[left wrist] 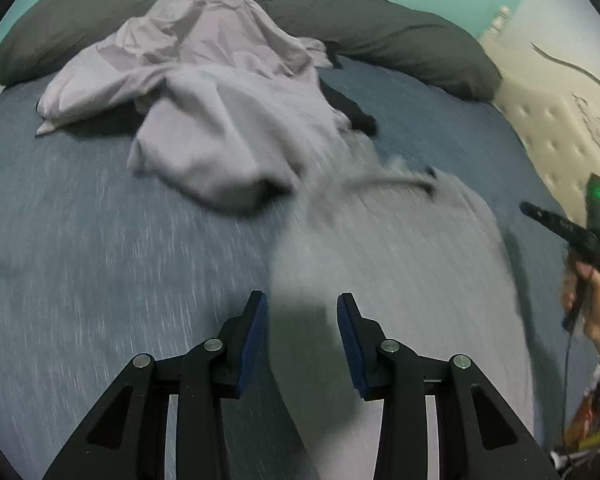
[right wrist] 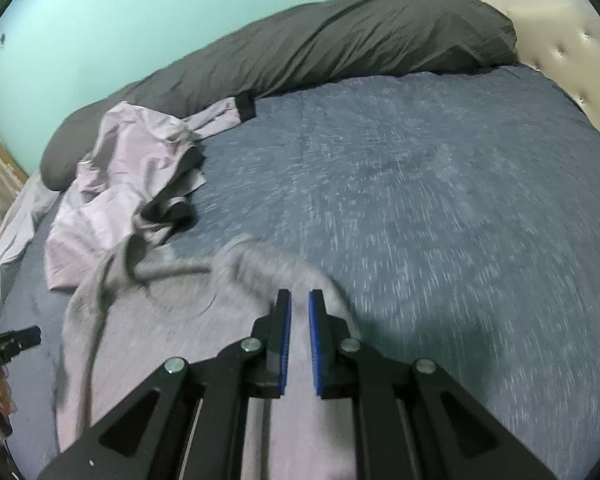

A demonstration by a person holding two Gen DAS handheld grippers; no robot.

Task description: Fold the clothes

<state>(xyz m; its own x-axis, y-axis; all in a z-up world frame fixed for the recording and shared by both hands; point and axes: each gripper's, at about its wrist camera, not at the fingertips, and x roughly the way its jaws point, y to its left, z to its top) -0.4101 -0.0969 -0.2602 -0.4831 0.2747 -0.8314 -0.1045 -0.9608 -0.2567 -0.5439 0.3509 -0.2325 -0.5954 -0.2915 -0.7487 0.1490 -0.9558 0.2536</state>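
Blue pads (right wrist: 286, 332) of the right gripper (right wrist: 299, 300) are seen nearly together, grey garment (right wrist: 172, 320) between them; contact cannot be confirmed through blur. The left gripper (left wrist: 302, 304) is held with fingers apart above the same garment's edge. Grey garment is spread on the blue bedsheet (right wrist: 440, 200); a lilac garment (left wrist: 204, 92) is heaped near the dark pillow (left wrist: 380, 20).

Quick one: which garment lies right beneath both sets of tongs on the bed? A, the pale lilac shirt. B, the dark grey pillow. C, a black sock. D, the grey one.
D: the grey garment spreads under the right tongs, and in the left wrist view it runs beneath the left tongs.
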